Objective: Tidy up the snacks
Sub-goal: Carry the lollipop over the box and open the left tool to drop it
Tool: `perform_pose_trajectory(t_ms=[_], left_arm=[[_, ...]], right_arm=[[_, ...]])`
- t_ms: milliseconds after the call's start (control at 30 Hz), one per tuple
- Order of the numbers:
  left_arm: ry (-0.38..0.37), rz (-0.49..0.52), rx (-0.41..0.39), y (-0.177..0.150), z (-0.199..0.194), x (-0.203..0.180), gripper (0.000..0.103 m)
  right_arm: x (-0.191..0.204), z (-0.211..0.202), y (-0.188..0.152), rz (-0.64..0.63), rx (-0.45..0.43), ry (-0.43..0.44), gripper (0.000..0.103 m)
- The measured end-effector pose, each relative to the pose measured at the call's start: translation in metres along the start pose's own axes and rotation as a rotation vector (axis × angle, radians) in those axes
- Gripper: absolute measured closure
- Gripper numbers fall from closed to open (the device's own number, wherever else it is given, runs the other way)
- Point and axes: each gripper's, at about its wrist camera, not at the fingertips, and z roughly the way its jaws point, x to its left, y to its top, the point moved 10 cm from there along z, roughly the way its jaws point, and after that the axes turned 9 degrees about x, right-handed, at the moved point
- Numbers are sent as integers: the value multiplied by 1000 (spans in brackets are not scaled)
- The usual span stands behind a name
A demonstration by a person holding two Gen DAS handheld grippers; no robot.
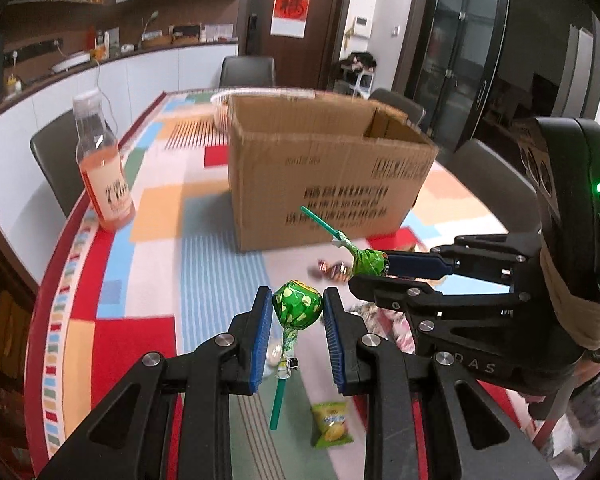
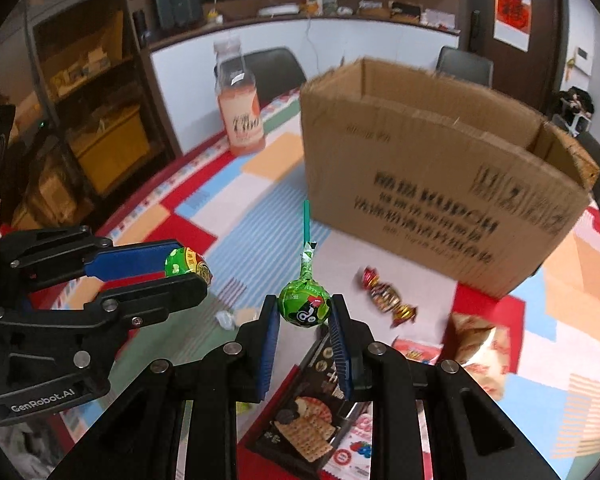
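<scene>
Open-topped brown cardboard box [image 1: 324, 168] stood mid-table on the multicoloured patchwork tablecloth [image 1: 156, 272], with bare cloth between its near wall and both grippers. Pink-filled clear plastic bottle [image 1: 104, 168] stood near the table's left edge, well apart from the box. Left gripper [image 1: 297, 312]: jaws closed on a green-wrapped lollipop [image 1: 298, 303], stick hanging down. Right gripper [image 2: 304, 314]: jaws closed on a second green-wrapped lollipop [image 2: 305, 307], stick pointing up. Red-and-gold wrapped candy [image 2: 388, 297] lay loose before the box.

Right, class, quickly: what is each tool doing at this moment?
Left tool: closed on a green lollipop, stick pointing down.
Right tool: closed on another green lollipop, stick pointing up.
</scene>
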Motion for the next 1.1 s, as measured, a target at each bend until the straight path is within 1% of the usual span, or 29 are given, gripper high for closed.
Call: perform_pose_trajectory(t_ms=[267, 467, 600, 833, 1100], left_arm=[[-9, 13, -100, 41, -21, -9, 77], [-9, 41, -175, 81, -35, -19, 77], [-3, 51, -209, 105, -37, -23, 77], [-2, 60, -232, 143, -30, -28, 77], [-10, 65, -209, 187, -8, -29, 77]], right_arm=[[-18, -39, 28, 47, -113, -25, 77], [-35, -65, 50, 79, -193, -53, 77], [-50, -80, 64, 100, -237, -76, 77], [-78, -89, 87, 140, -265, -96, 77], [-108, -84, 113, 173, -259, -122, 77]])
